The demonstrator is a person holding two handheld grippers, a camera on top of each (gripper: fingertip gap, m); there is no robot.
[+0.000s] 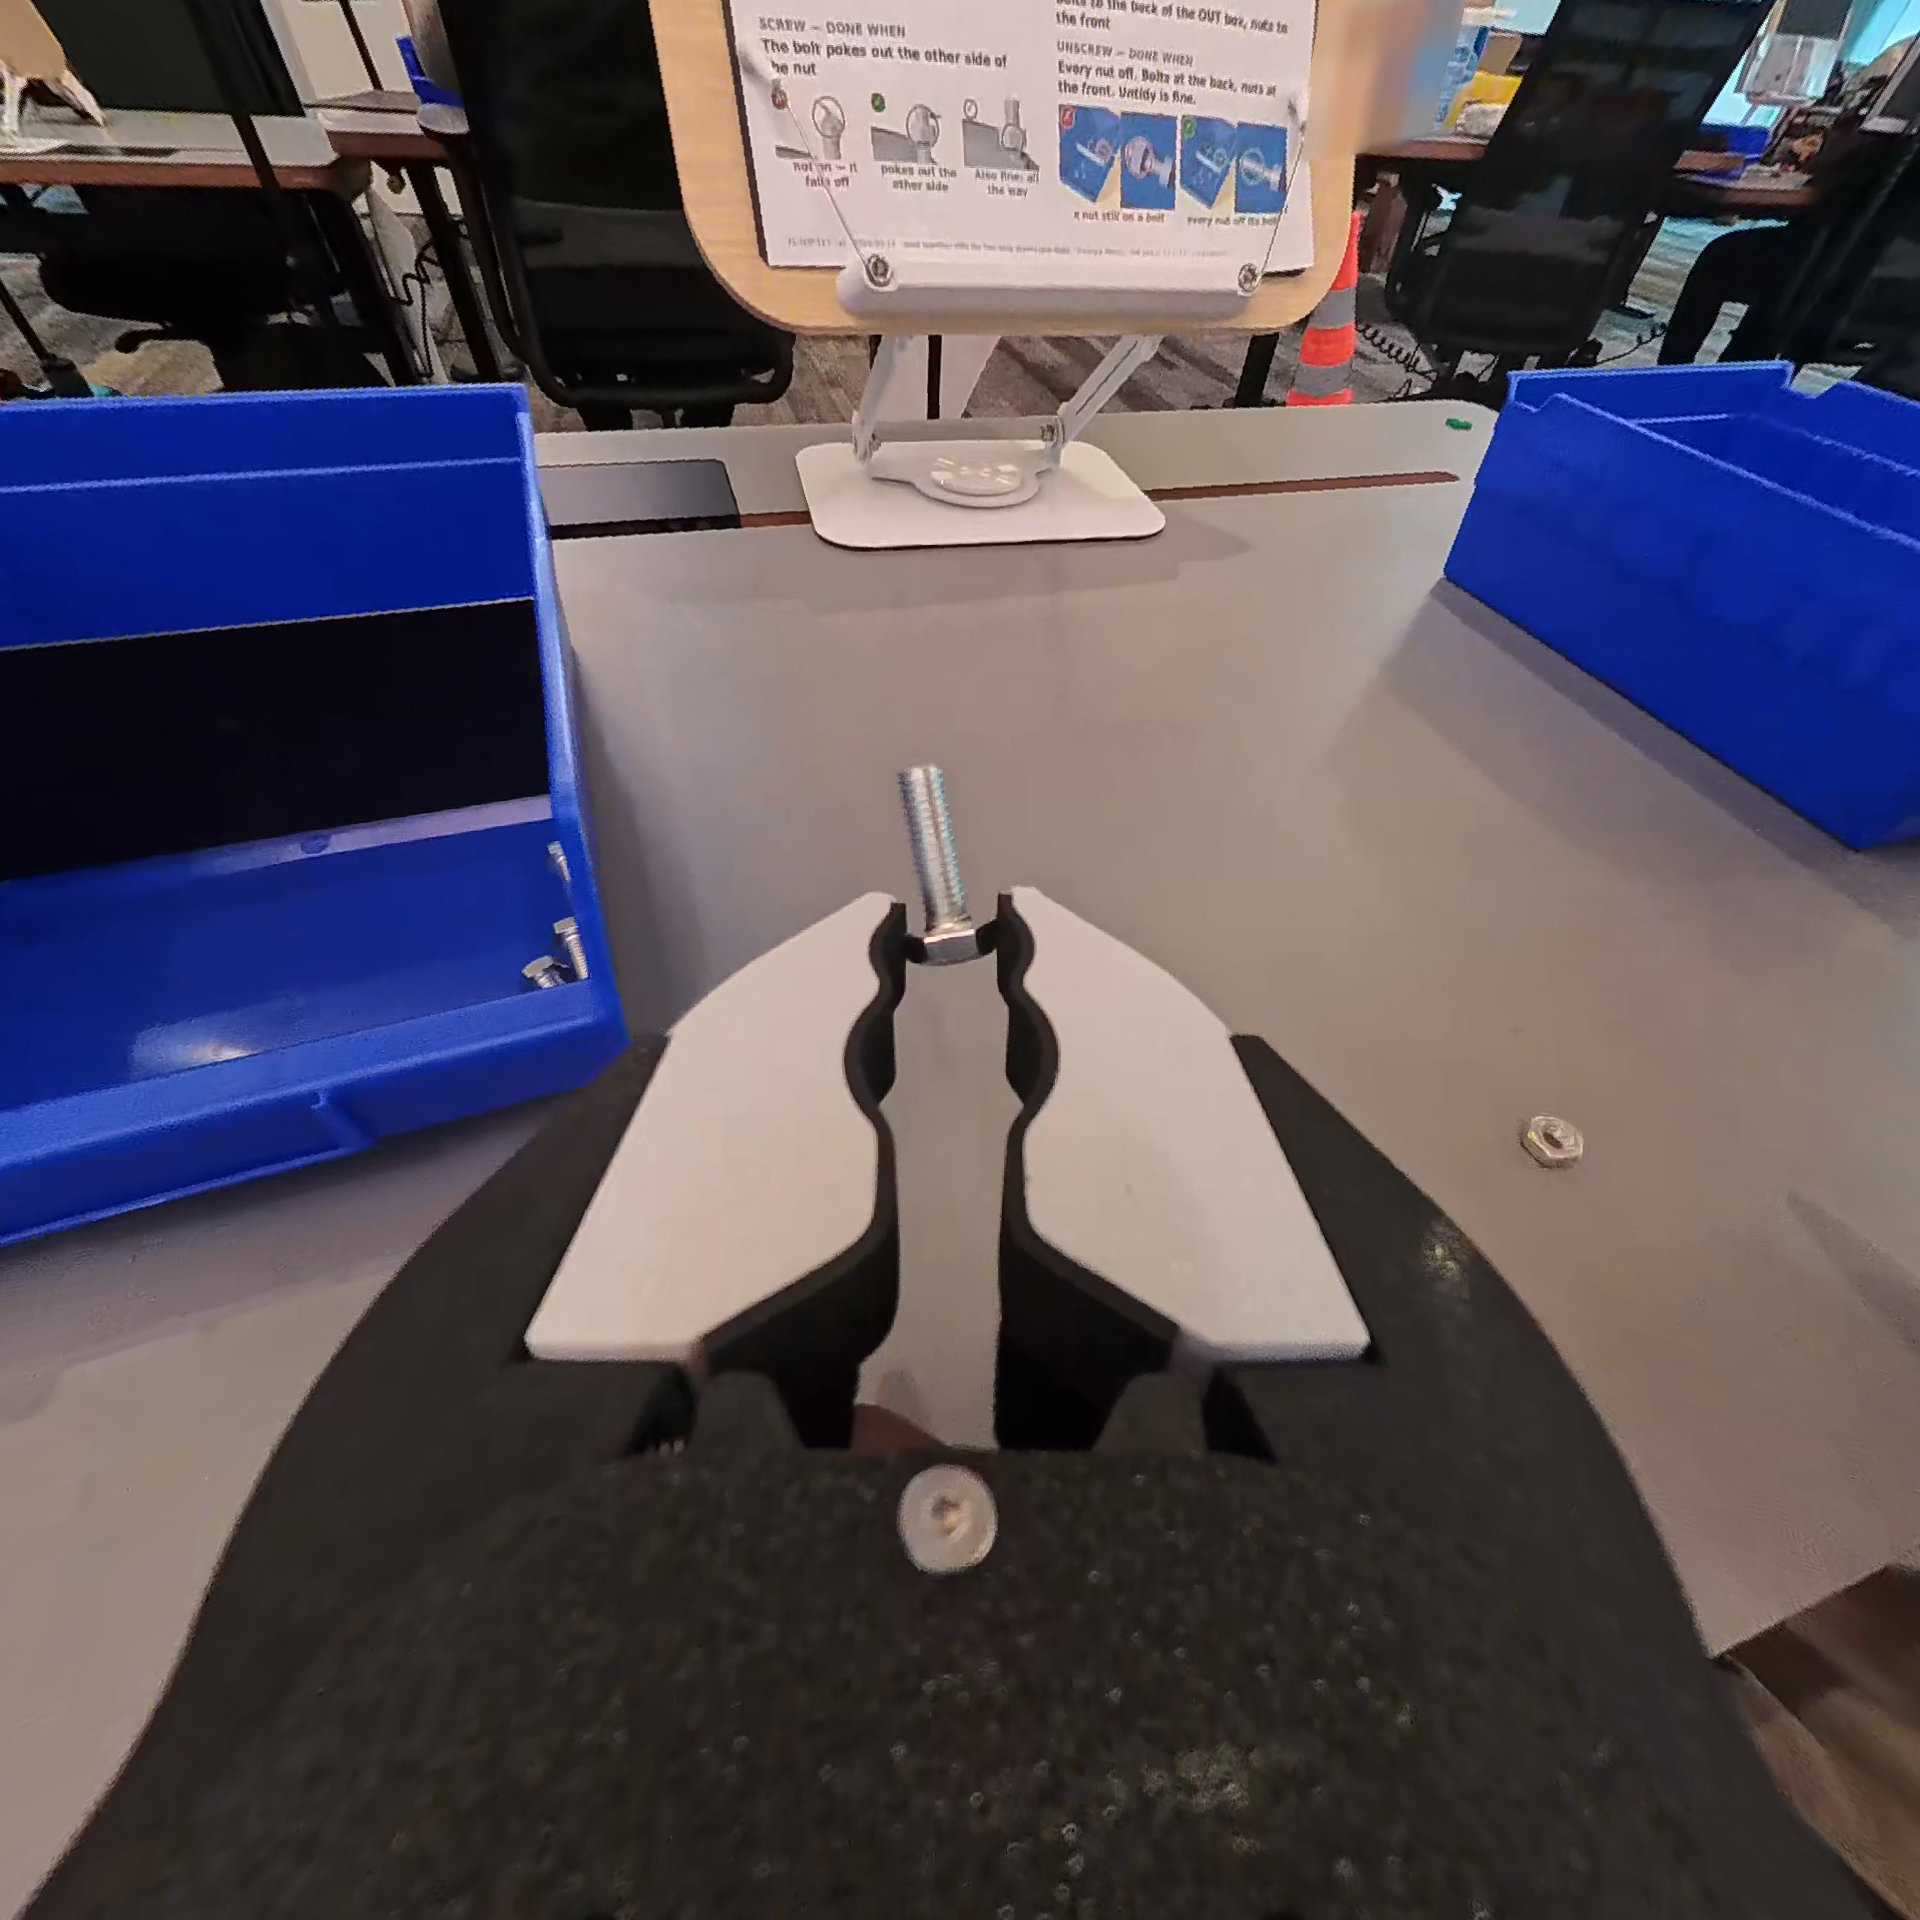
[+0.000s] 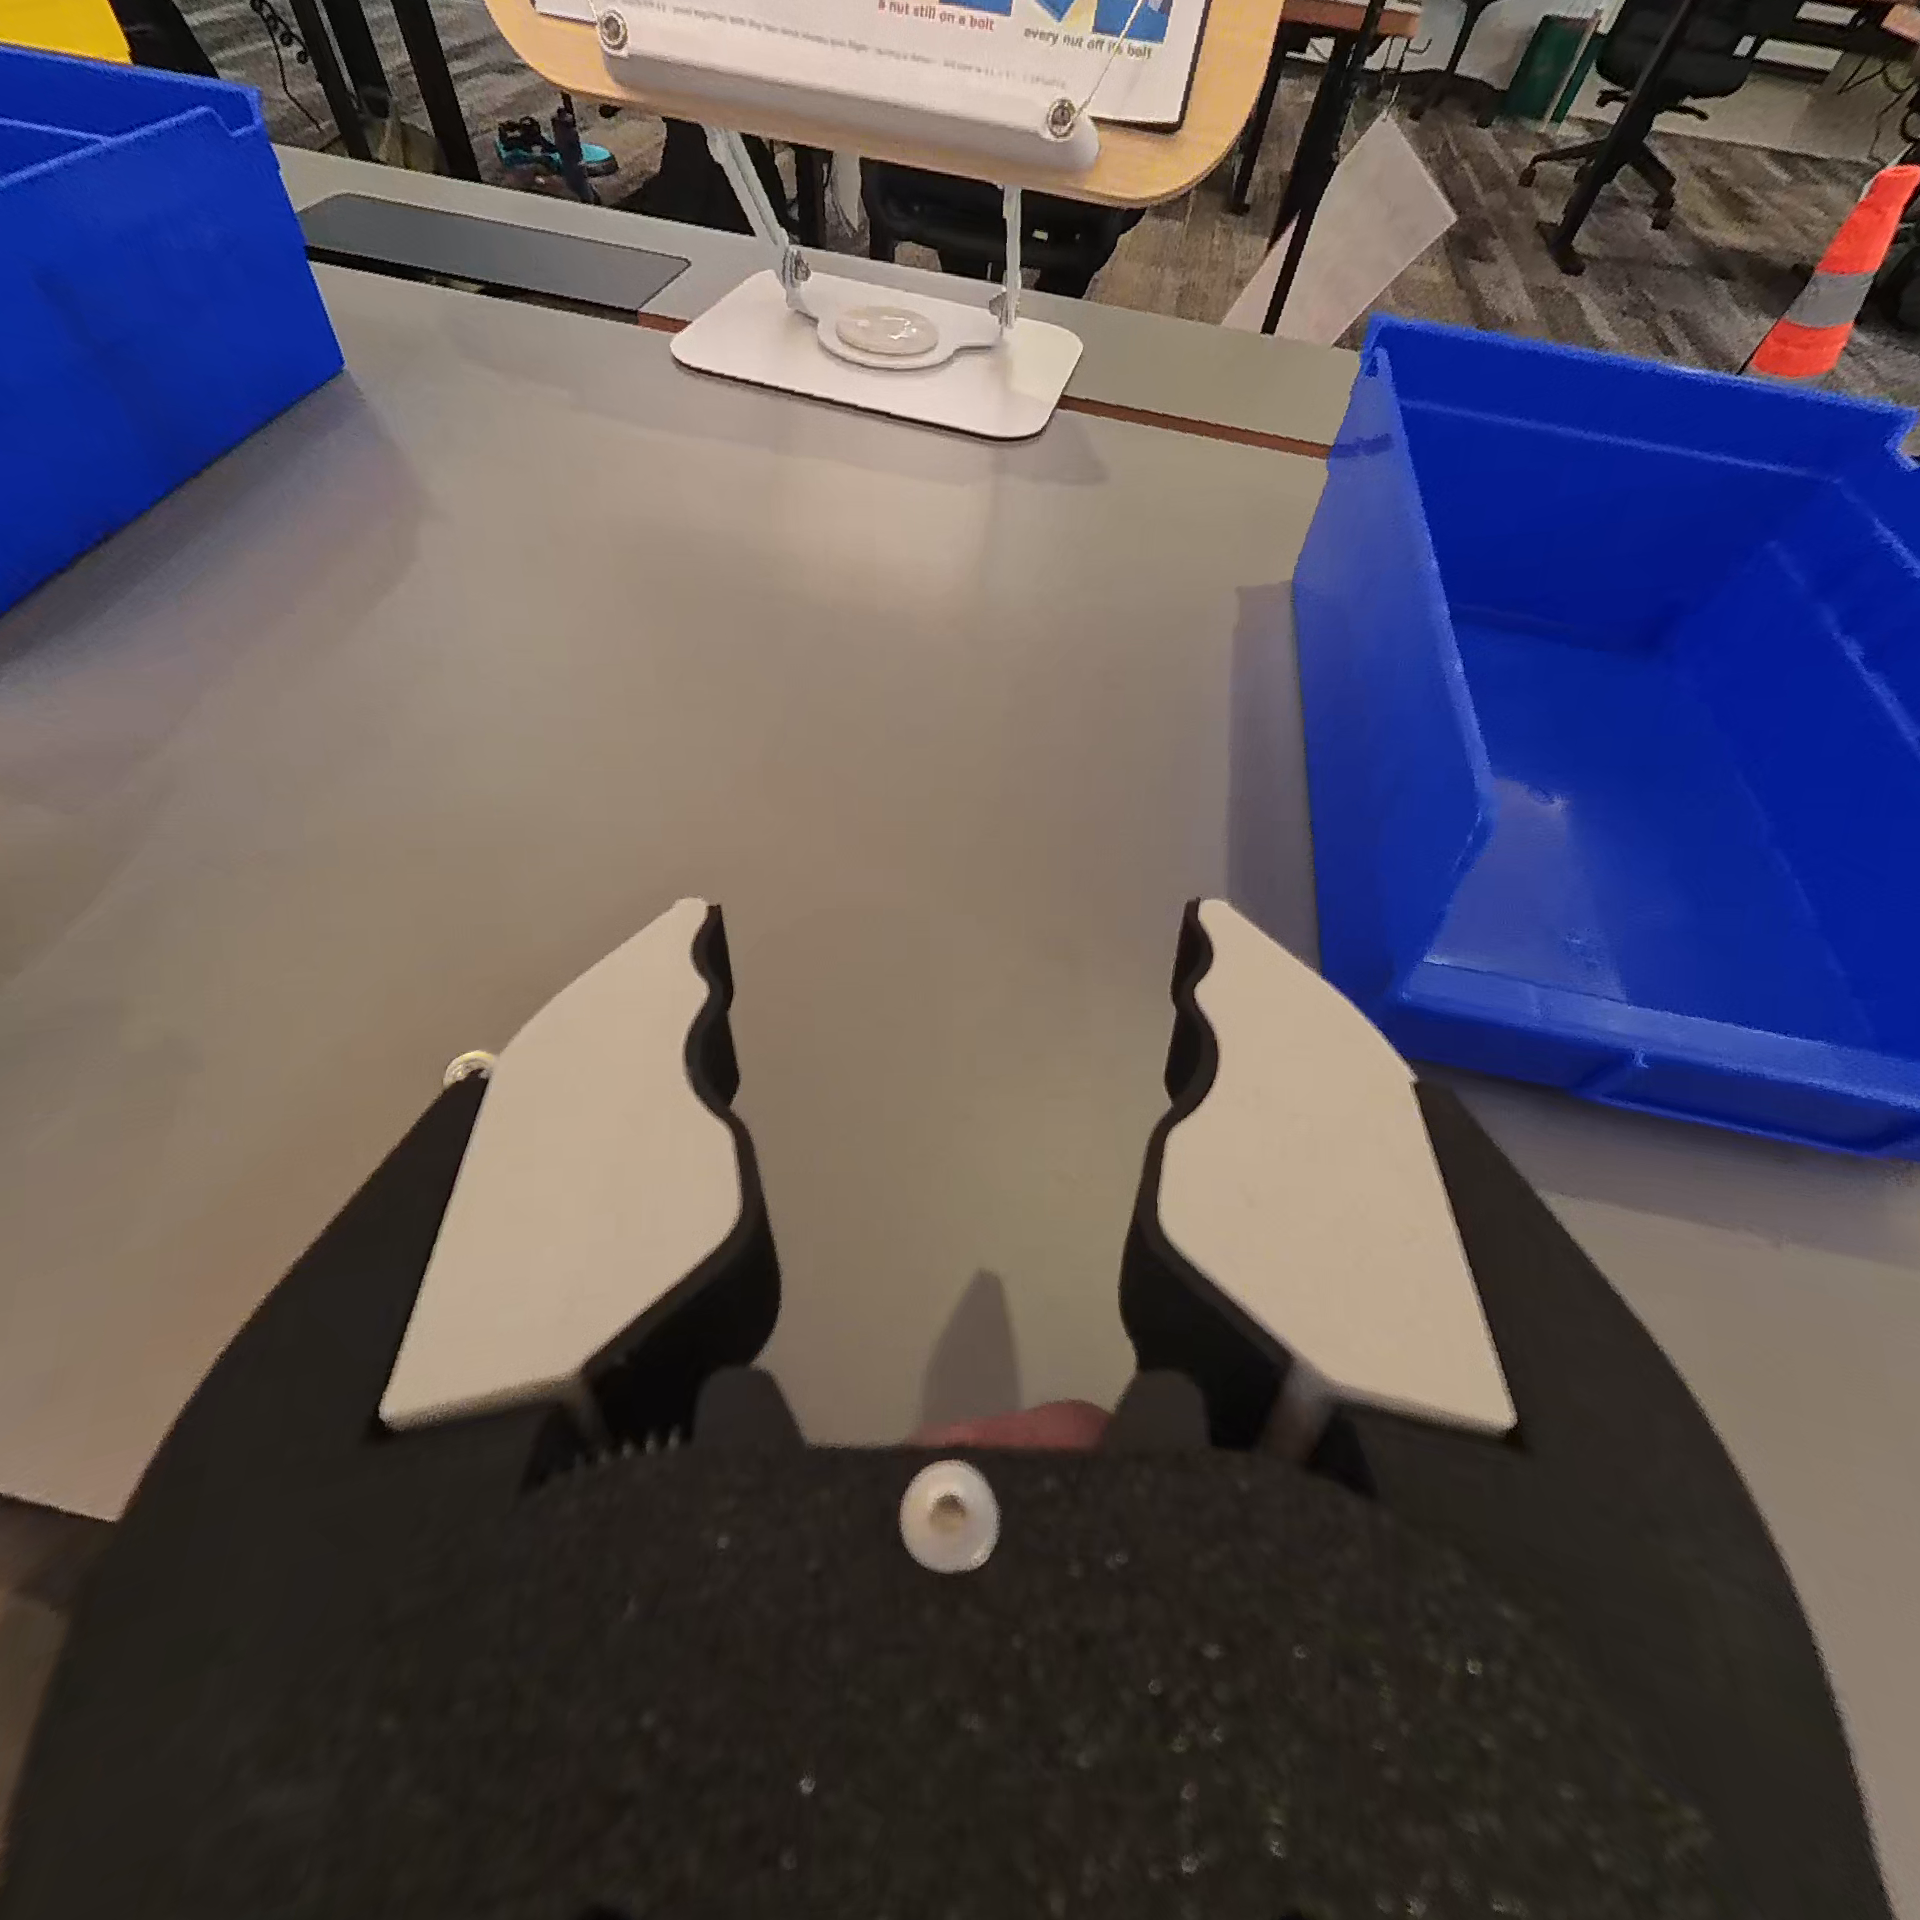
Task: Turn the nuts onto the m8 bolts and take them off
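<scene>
My left gripper (image 1: 948,940) is shut on the hex head of a silver bolt (image 1: 933,844); the threaded shank points up and away, above the grey table. A loose silver nut (image 1: 1550,1141) lies on the table to the right of the left gripper. In the right wrist view, my right gripper (image 2: 954,940) is open and empty over the table. The nut (image 2: 470,1066) peeks out just behind its left finger (image 2: 592,1153). A few more bolts (image 1: 561,951) lie in the near right corner of the left blue bin (image 1: 312,1070).
A second blue bin (image 2: 1392,831) stands at the right, empty where visible; it also shows in the left wrist view (image 1: 1683,623). A white stand (image 1: 982,494) holding an instruction sheet sits at the table's back edge. An orange cone (image 2: 1834,291) and chairs stand beyond the table. Between my right fingertips and the loose silver nut (image 1: 1550,1141) there is roughly 12 cm.
</scene>
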